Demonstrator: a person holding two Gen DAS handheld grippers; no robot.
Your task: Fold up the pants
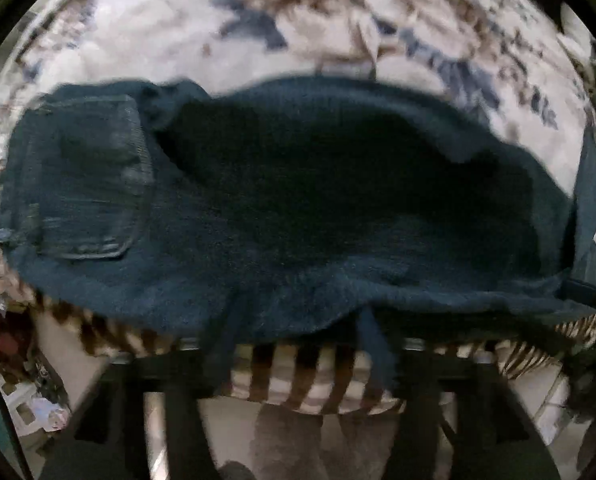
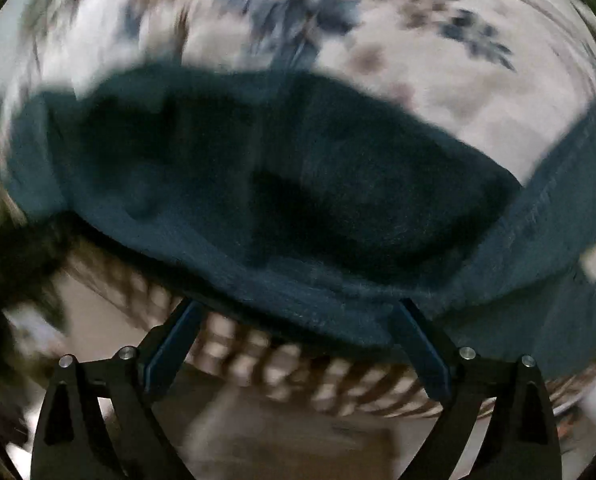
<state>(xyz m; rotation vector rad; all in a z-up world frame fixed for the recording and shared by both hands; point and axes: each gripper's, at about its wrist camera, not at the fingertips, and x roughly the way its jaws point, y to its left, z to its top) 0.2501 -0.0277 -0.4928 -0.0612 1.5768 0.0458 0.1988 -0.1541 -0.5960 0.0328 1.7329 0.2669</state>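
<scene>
Dark blue jeans [image 1: 281, 200] lie across a bed with a floral cover [image 1: 145, 32], folded lengthwise, with a back pocket [image 1: 93, 184] showing at the left. My left gripper [image 1: 298, 340] is at the near edge of the jeans, its blue fingers [image 1: 374, 344] spread apart and blurred. In the right wrist view the jeans [image 2: 298, 200] fill the middle and a leg runs off to the right [image 2: 558, 208]. My right gripper [image 2: 298, 320] is open, its fingers [image 2: 418, 348] wide apart with tips at the near edge of the jeans, nothing between them.
The floral cover [image 2: 458, 60] extends beyond the jeans. A brown-and-white striped border [image 1: 306, 376] hangs at the bed's near edge, also in the right wrist view [image 2: 298, 368]. Pale floor [image 1: 233, 432] lies below; clutter sits at the lower left [image 1: 29, 404].
</scene>
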